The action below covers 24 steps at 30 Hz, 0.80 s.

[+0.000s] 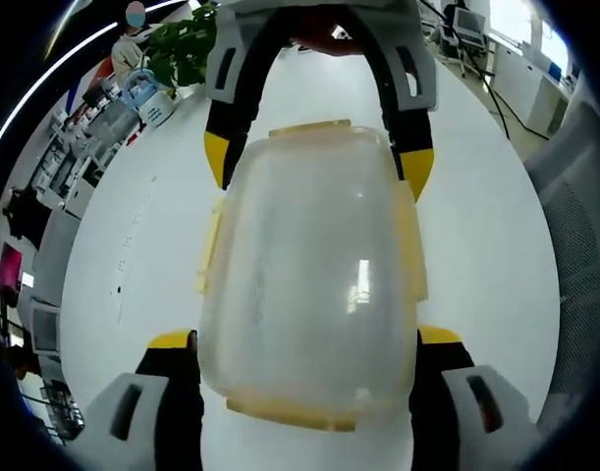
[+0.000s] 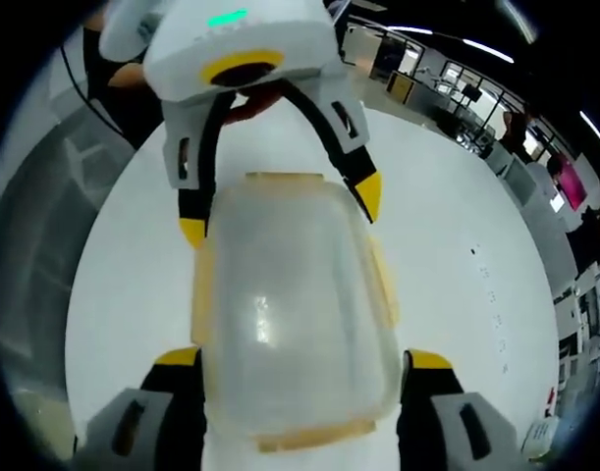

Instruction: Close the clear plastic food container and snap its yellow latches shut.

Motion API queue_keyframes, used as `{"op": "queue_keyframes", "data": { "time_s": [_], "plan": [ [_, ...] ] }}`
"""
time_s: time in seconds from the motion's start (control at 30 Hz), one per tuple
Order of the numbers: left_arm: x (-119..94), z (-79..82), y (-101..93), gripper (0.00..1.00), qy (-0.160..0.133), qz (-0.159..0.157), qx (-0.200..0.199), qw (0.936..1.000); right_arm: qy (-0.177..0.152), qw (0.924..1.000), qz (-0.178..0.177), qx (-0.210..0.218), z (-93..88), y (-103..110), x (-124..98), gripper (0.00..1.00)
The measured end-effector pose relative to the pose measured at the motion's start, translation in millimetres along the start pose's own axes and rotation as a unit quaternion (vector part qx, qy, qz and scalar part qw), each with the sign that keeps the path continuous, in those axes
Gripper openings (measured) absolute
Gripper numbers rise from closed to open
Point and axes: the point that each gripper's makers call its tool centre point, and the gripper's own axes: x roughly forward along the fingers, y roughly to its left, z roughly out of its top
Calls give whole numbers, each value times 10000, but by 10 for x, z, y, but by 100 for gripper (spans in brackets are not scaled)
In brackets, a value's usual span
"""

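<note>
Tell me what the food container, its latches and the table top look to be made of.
Container: translucent plastic, slightly frosted; window glints on the lid, table shows faintly through.
Latches: pale yellow plastic, semi-opaque, moulded strips along the lid's edges.
Table: smooth white surface, probably laminate; matte, with soft reflections only.

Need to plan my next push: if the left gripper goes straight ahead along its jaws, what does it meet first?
The clear container already sits between the left gripper jaws, so it would slide along that. Beyond it, the right gripper faces it at the far end. Depth is hard to judge.
</note>
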Motion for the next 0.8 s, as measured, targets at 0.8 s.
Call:
{"op": "queue_keyframes", "data": {
  "time_s": [0.8],
  "plan": [
    [-282,-596,-16,86,137,-6,51,9999,20,9999,-81,81,574,164,307,81]
  ]
}}
